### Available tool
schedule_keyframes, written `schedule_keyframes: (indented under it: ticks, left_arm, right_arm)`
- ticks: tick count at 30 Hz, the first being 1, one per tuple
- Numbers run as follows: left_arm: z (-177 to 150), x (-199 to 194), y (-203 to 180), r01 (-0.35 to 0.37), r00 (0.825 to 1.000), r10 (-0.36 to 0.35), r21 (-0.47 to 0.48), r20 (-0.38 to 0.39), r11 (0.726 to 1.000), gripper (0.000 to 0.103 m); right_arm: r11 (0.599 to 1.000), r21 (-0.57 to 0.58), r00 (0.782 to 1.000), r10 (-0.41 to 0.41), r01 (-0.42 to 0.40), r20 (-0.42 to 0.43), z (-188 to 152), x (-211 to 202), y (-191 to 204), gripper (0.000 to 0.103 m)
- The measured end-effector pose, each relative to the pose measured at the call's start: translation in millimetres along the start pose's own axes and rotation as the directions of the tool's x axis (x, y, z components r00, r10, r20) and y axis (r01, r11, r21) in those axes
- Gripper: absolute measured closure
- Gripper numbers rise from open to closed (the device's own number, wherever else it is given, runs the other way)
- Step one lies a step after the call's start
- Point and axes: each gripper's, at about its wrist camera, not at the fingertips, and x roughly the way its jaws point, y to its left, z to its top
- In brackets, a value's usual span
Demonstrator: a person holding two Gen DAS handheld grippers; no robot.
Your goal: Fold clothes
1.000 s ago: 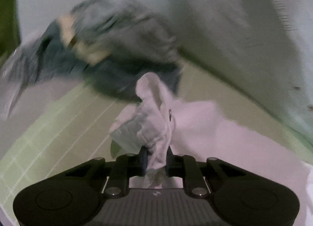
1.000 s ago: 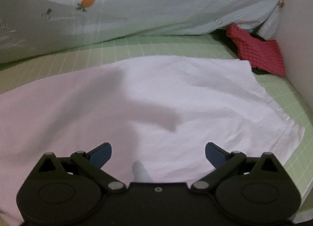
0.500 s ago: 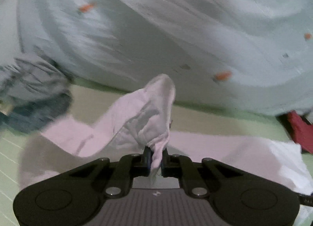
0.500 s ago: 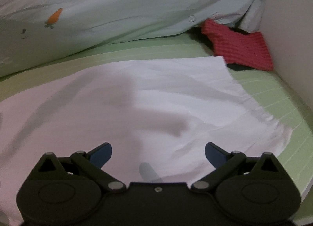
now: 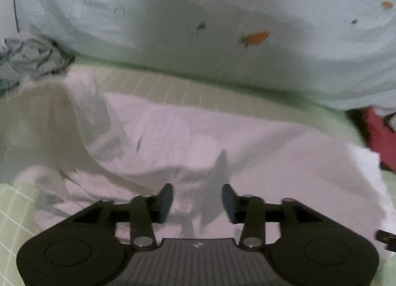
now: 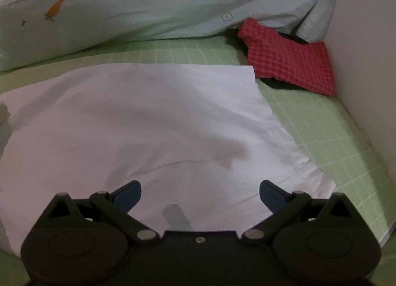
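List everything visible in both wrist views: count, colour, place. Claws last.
white garment: 1, white, spread on the bed sheet in the middle; rumpled at its left end in the left wrist view
bed sheet: 1, light green with a pale grid, under everything
duvet: 1, pale mint with small orange carrot prints, bunched along the far side
red cloth: 1, red with a waffle texture, far right corner by the wall
grey garment: 1, grey and dark, crumpled, far left beside the duvet
wall: 1, off-white, right edge
left claw: 1, black with blue pads, jaws opening, nothing pinched, over the white garment
right claw: 1, black with blue pads, wide open, empty, over the white garment
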Motion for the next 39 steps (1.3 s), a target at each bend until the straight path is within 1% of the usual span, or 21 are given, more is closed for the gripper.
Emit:
schedule_keyframes:
  ticks: [4,8,9,11,14,18,20,21,22,23,25,26,29,32,33,34,35,36,37,38,39]
  left_arm:
    - [15,-32,17,-0.063,0.995,0.06,0.03,0.08,0.998,0.05]
    - [32,-56,50,-0.201,0.971,0.191,0.055,0.142,0.978,0.049]
    - [36,-60,60,-0.233,0.963,0.222,0.061,0.149,0.97,0.048]
    - [42,-63,85,-0.293,0.948,0.282,0.061,0.15,0.954,0.041]
    - [48,-60,121,-0.324,0.941,0.319,0.035,0.115,0.945,0.039]
    - [57,-35,153,-0.274,0.962,0.273,0.035,0.019,0.961,0.039]
    - [62,-27,159,-0.238,0.971,0.238,0.02,0.004,0.971,0.045]
    - [65,-23,162,-0.216,0.976,0.216,0.014,-0.001,0.976,0.052]
    - [66,-23,160,-0.174,0.985,0.174,0.018,-0.001,0.985,0.07]
    - [71,-21,154,-0.138,0.99,0.138,0.036,0.002,0.99,0.083]
    - [79,-16,143,-0.065,0.998,0.065,0.071,0.005,0.995,0.095]
    - [84,-14,136,-0.028,1.0,0.027,0.086,0.006,0.996,0.098]
    - [90,-5,104,0.09,0.996,-0.09,0.086,-0.002,0.992,0.098]
    - [79,13,63,0.146,0.989,-0.143,0.128,-0.036,0.981,0.097]
    - [72,23,51,0.151,0.988,-0.145,0.133,-0.057,0.979,0.096]
    - [65,34,44,0.146,0.988,-0.137,0.127,-0.076,0.981,0.09]
    - [56,48,36,0.128,0.988,-0.116,0.12,-0.099,0.984,0.08]
    - [47,61,30,0.101,0.988,-0.086,0.119,-0.131,0.988,0.077]
    - [39,74,26,0.073,0.984,-0.052,0.124,-0.17,0.99,0.068]
    - [32,85,22,0.048,0.979,-0.02,0.133,-0.203,0.99,0.066]
    - [27,88,18,0.034,0.979,-0.003,0.152,-0.203,0.988,0.064]
  right_arm:
    - [1.0,0.016,1.0,0.027,-0.027,-0.003,2,3,11,0.0]
    - [0.998,0.036,0.999,0.047,-0.047,-0.004,3,5,37,0.0]
    - [0.998,0.042,0.999,0.051,-0.051,-0.005,3,5,45,0.0]
    - [0.997,0.054,0.998,0.057,-0.056,-0.005,4,4,59,0.0]
    - [0.996,0.067,0.998,0.056,-0.056,0.001,7,1,79,0.0]
    - [0.997,0.073,0.999,0.038,-0.038,0.002,6,-3,103,0.0]
    - [0.996,0.08,1.0,0.025,-0.024,-0.004,4,-5,112,0.0]
    - [0.996,0.086,1.0,0.016,-0.015,-0.011,3,-5,114,0.0]
    - [0.996,0.093,1.0,0.007,-0.005,-0.016,2,-5,115,0.0]
    - [0.995,0.099,1.0,-0.003,0.005,-0.021,1,-6,116,0.0]
    - [0.994,0.109,0.999,-0.023,0.026,-0.024,-1,-8,115,0.0]
    - [0.993,0.114,0.999,-0.033,0.036,-0.027,-2,-9,113,0.0]
    - [0.99,0.127,0.998,-0.058,0.063,-0.039,-4,-9,104,0.0]
    - [0.987,0.139,0.996,-0.071,0.077,-0.05,-3,-7,93,0.0]
    - [0.987,0.138,0.996,-0.072,0.079,-0.051,-2,-6,90,0.0]
    - [0.987,0.137,0.996,-0.073,0.079,-0.051,-1,-5,87,0.0]
    - [0.988,0.132,0.996,-0.072,0.078,-0.049,0,-3,83,0.0]
    - [0.989,0.127,0.996,-0.07,0.075,-0.048,1,-2,80,0.0]
    - [0.99,0.122,0.997,-0.068,0.073,-0.046,3,-1,77,0.0]
    - [0.99,0.119,0.997,-0.064,0.069,-0.045,4,1,74,0.0]
    - [0.991,0.116,0.997,-0.061,0.066,-0.043,5,3,69,0.0]
